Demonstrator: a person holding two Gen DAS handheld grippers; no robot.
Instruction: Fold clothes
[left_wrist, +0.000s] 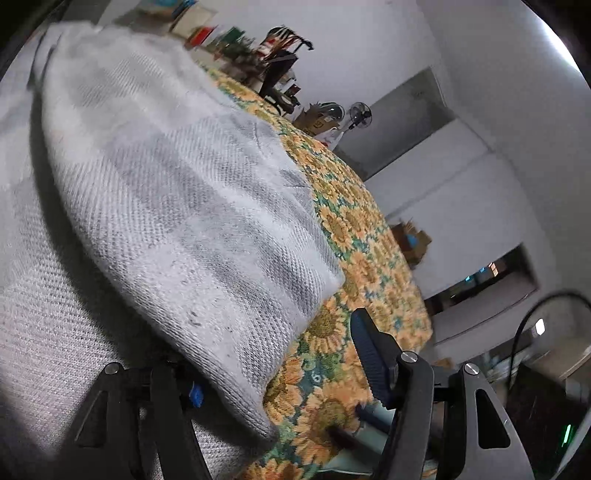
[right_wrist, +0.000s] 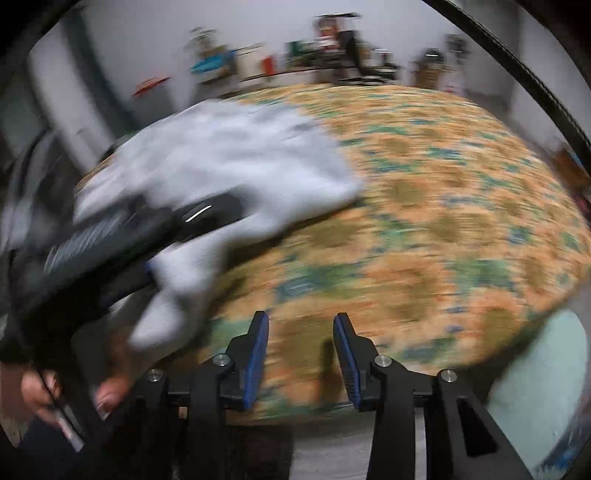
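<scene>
Because the sunflower tablecloth (right_wrist: 424, 206) is broad and loose under the grey checked garment (left_wrist: 177, 192), which lies heaped on its left side with one flap lifted, we judge that any drag could ruck cloth and garment together. Our left gripper (left_wrist: 258, 398) has the garment's near edge draped between its jaws, yet we cannot tell whether they pinch it, so the fold may slip free. Our right gripper (right_wrist: 301, 354) hangs released and empty over bare cloth, well clear of the garment.
</scene>
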